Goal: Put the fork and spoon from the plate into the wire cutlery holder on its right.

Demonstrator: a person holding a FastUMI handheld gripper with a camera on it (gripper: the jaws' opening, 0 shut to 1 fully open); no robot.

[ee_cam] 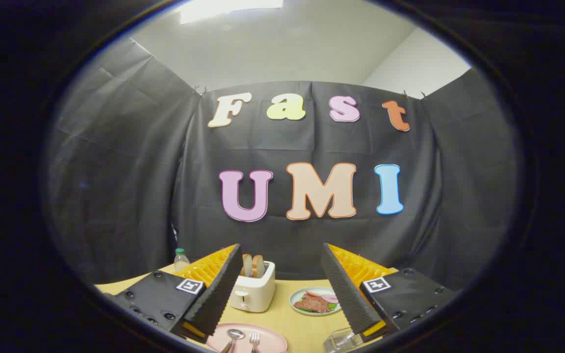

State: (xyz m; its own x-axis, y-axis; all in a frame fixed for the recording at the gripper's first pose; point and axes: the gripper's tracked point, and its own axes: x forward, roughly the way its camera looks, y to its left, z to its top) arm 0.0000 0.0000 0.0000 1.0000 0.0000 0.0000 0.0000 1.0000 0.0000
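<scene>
Claw: your claw (282, 294) is held above the counter (287, 314), and its two fingers (218, 289) stand wide apart with nothing between them.
Plate: the pink plate (268, 338) lies on the counter low between your fingers, a little nearer to the left finger.
Spoon: the spoon (233, 337) lies on the left part of the pink plate, with its bowl pointing away from you.
Fork: the fork (254, 339) lies just beside the spoon, on its right, with the prongs pointing away from you.
Holder: the cutlery holder (339, 339) stands on the counter to the right of the pink plate, just under your right finger. It is partly hidden, so you cannot tell what is inside.
Toaster: a white toaster (253, 293) with two slices of bread (253, 265) in it stands beyond the pink plate, close to your left finger.
Food plate: a small plate with food (314, 301) lies to the right of the toaster, between your fingers.
Bottle: a small bottle (180, 260) stands far back on the counter, to the left of your left finger.
</scene>
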